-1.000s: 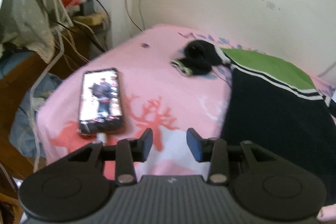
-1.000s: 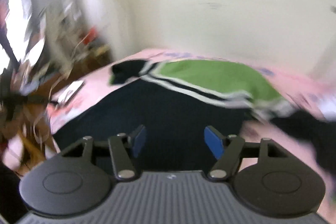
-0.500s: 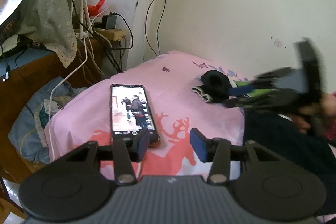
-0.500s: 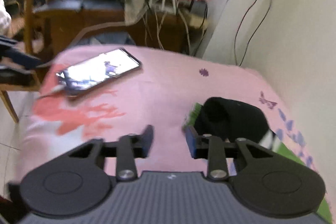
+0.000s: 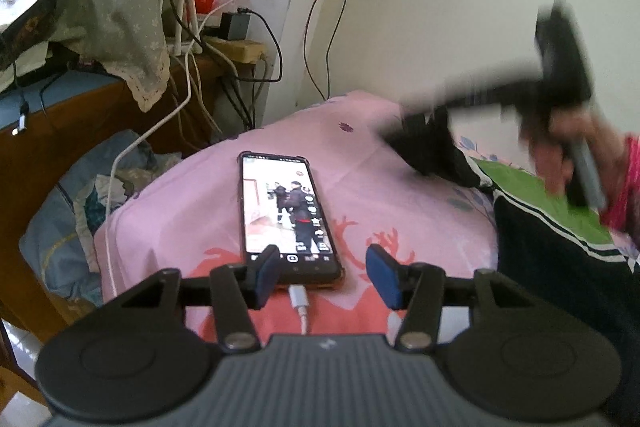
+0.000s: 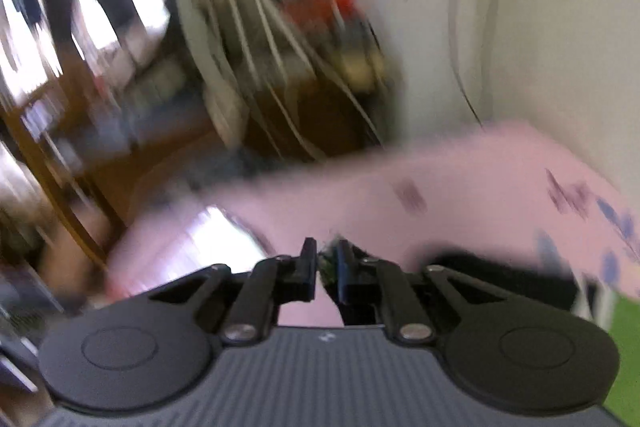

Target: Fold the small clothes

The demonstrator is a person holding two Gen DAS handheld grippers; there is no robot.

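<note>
Left gripper [image 5: 322, 275] hangs with fingers spread wide, nothing between them, just above the near end of a lit phone [image 5: 286, 215] at twelve o'clock on the pink sheet [image 5: 384, 203]. Right gripper [image 6: 323, 273], blurred, is pinched tight on the edge of a dark sleeve [image 5: 436, 155]. The dark-and-green garment [image 5: 556, 239] lies spread at three o'clock of the phone, its sleeve lifted off the sheet.

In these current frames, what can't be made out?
- Right wrist view: motion blur smears the room; the scrap pinched in the right tongs is unreadable.
- Left wrist view: right hand and black garment are blurred.
- Left tongs hide the phone's lower corner.
</note>
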